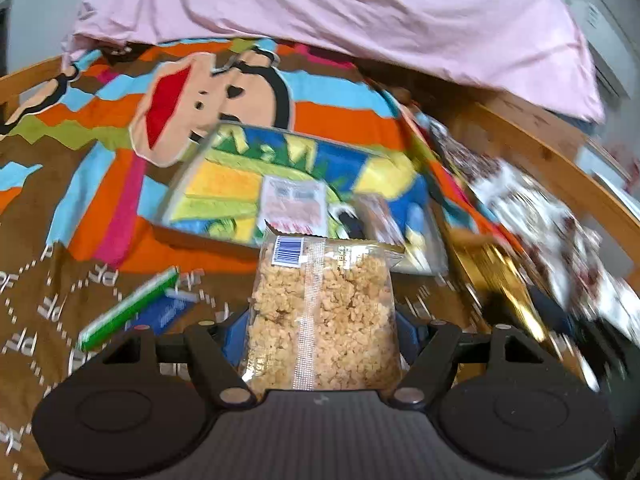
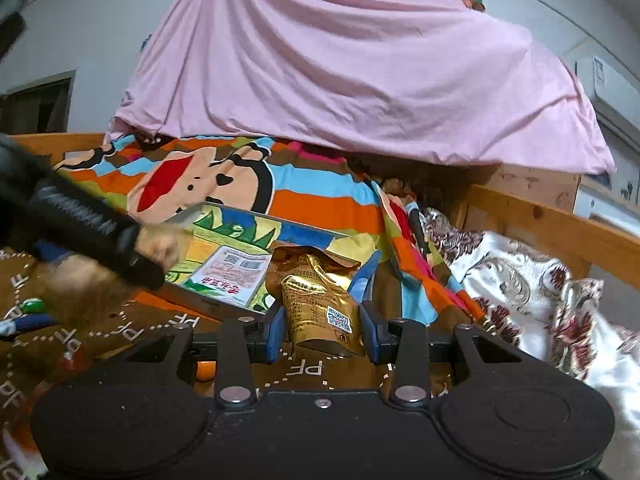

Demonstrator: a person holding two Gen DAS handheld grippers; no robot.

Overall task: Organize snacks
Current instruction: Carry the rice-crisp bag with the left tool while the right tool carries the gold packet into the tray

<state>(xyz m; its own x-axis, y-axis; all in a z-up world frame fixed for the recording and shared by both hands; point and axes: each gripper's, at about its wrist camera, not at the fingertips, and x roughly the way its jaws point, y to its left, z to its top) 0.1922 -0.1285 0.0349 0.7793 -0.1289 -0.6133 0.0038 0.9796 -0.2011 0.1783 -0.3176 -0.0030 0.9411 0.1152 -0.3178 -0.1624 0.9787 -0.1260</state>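
While your left tongs [image 1: 322, 320] grip a clear packet of puffed-rice crackers [image 1: 320, 312] between their blue pads, the packet stands upright with its barcode end away from you. Your right tongs [image 2: 323, 320] are clamped on a gold foil pouch [image 2: 320, 304], its crumpled top leaning toward the far side. Both snacks are held above a bed covered by a bright cartoon blanket [image 2: 320, 192]. Just beyond the pouch lies a flat colourful tray [image 2: 240, 232] holding a white and red packet [image 2: 234, 276]. Near your left side, on the blanket, rest a green stick-shaped pack [image 1: 128, 312] and a blue pack [image 1: 168, 312], touching. A pink sheet [image 2: 340, 72] is heaped at the far end, and a floral cloth [image 2: 520, 280] lies to the right.
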